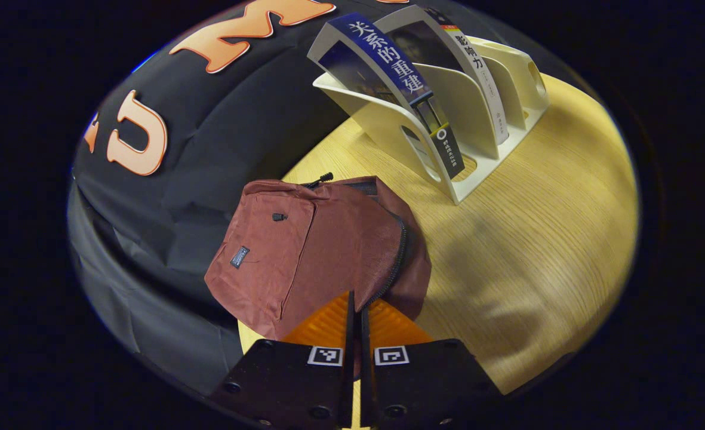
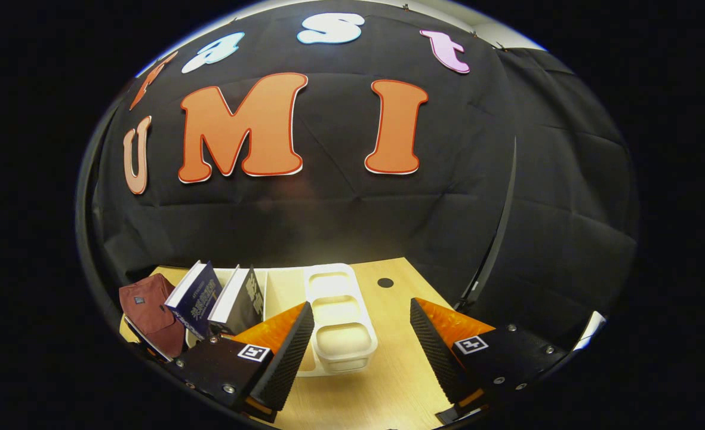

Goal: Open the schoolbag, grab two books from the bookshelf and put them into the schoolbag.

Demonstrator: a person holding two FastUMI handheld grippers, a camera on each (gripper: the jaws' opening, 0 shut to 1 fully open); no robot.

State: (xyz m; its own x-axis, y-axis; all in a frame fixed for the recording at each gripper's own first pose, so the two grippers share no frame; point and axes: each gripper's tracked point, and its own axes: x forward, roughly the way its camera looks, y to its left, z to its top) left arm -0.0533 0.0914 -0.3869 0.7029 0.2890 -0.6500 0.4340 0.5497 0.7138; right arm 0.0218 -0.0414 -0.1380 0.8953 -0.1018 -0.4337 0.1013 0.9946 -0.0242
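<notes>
You were on the first step, opening the schoolbag; your left gripper had its fingers pressed together at the zip, seemingly pinching the bag's edge, though I couldn't tell for certain; your right gripper hung spread and empty before the bookshelf. The bag lay on the table, the shelf at its one o'clock. Next, I judge, you needed to draw the zip along. I counted one bag, one shelf, two books: blue, white.

A staged recording booth, seemingly: black cloth wall hung behind a bare wooden table, with a white bookshelf like a desk prop.
</notes>
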